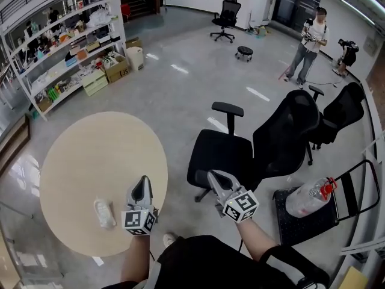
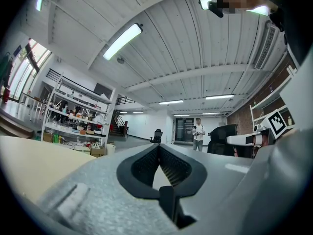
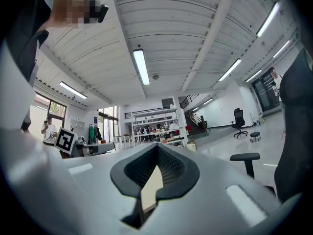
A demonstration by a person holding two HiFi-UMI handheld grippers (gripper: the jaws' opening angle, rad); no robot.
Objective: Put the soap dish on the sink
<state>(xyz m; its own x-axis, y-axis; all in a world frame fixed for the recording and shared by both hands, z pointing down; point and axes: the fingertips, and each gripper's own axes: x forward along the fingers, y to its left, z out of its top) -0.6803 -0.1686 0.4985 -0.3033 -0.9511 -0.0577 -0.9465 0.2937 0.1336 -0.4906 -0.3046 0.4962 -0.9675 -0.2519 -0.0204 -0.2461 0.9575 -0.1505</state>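
Head view looks down on a round beige table (image 1: 72, 161) with a small pale soap dish (image 1: 104, 213) lying on it near the edge closest to the person, and nothing else on the tabletop. The left tongs (image 1: 144, 180) hover level just beside the dish, on its right and not touching it; the right tongs (image 1: 212, 175) are held well off the table, out over the floor in front of a black office chair (image 1: 224, 154). Left gripper view shows the left tongs (image 2: 159, 147) with their ribbed pads together at the tip and nothing between them, only the pale tabletop showing through the hollow behind; right gripper view shows the right tongs (image 3: 157, 147) likewise together and empty. No sink appears in any view, so where the dish must end up cannot be told. My reading is that the task is at its very start: the dish is untouched and the pickup has not begun. The next move calls for parting one pair of jaws, most likely the left since they are nearest, tipping them down toward the table and lining them across the dish's narrower side. The dish is low and looks smooth, so a shallow grip may slip or push it along the table
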